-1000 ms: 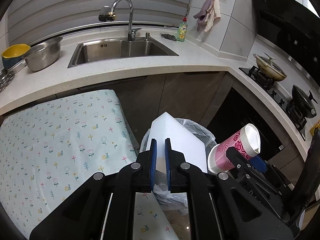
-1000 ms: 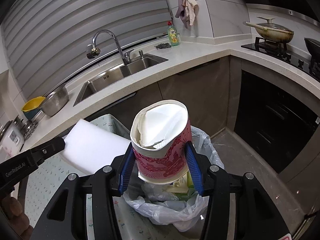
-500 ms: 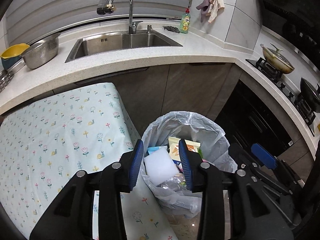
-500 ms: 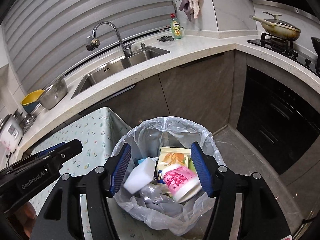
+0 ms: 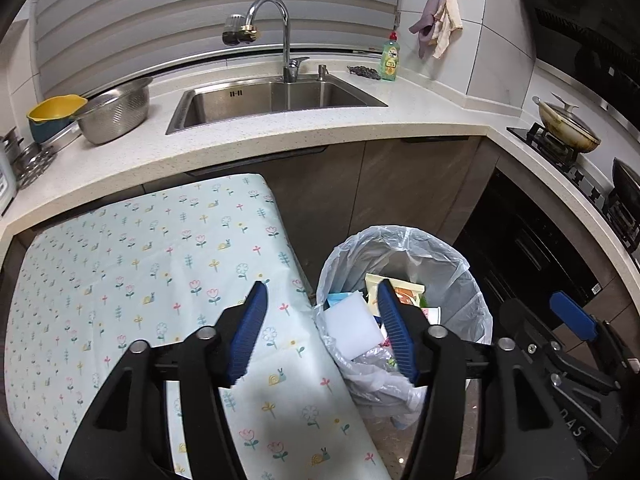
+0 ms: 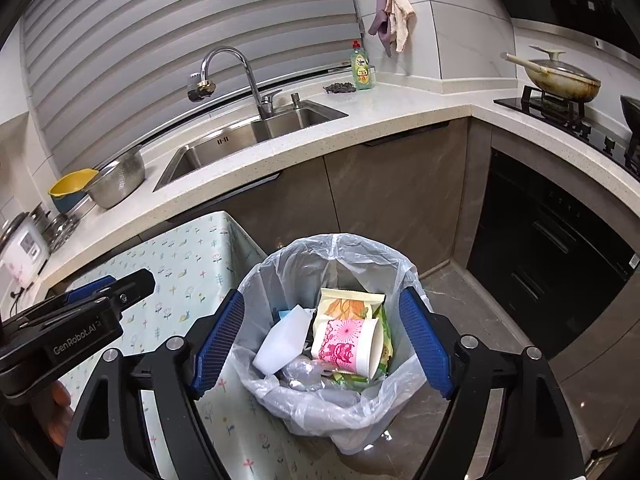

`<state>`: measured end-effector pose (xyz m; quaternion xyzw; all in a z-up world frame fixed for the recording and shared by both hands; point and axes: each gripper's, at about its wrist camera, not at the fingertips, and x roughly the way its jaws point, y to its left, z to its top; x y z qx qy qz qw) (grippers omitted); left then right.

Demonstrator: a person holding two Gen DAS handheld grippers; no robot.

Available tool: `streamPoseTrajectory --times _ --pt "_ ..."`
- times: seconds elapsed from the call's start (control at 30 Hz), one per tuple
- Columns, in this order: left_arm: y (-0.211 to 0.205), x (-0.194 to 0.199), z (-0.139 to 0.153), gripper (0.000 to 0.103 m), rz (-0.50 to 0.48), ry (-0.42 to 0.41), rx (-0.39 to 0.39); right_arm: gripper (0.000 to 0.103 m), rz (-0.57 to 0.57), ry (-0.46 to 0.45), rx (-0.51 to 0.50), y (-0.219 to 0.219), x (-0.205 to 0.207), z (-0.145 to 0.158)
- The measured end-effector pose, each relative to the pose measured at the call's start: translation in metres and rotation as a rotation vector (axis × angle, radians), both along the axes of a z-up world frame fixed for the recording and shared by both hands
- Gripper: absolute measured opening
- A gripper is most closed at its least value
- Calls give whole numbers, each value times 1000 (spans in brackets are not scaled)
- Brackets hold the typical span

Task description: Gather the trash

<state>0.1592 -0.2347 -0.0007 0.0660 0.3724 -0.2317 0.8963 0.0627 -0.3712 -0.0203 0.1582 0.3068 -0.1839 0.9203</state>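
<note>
Both hand-held grippers hang empty over the lined trash bin, jaws spread.

Left hand-held gripper [image 5: 320, 316] and right hand-held gripper [image 6: 320, 334] have just been opening their jaws, with nothing between the pads. Below and ahead of them stands the trash bin [image 6: 280, 264], just beside the flowered desk [image 5: 120, 272] on their left. Inside the bin lie a white foam block [image 6: 282, 340] and, to its right, a pink-patterned paper cup [image 6: 344, 346] on its side, over snack wrappers.

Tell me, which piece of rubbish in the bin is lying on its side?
The pink cup: it lies tipped over, open mouth facing right. The white block leans beside it and the snack packet stands behind.
</note>
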Motion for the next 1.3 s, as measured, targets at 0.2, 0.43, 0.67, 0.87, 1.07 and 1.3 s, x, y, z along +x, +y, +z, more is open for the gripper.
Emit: streamPoseTrajectory --times 0.2,0.43,0.67,0.87,1.07,1.3 --pt "18 -24 13 80 18 -69 10 84 21 11 -79 22 -18 12" --pt "40 -47 20 87 48 -104 6 85 30 -6 -122 43 -42 21" --pt "61 -66 20 91 71 -118 1 97 32 -27 -125 61 -62 24" --pt "77 -80 17 92 82 -120 1 97 25 -29 -114 73 -72 21" --pt "89 -89 11 92 86 -130 11 97 18 -9 -115 85 -78 12" --pt "102 -93 4 92 98 -119 8 97 16 6 -111 95 -85 7"
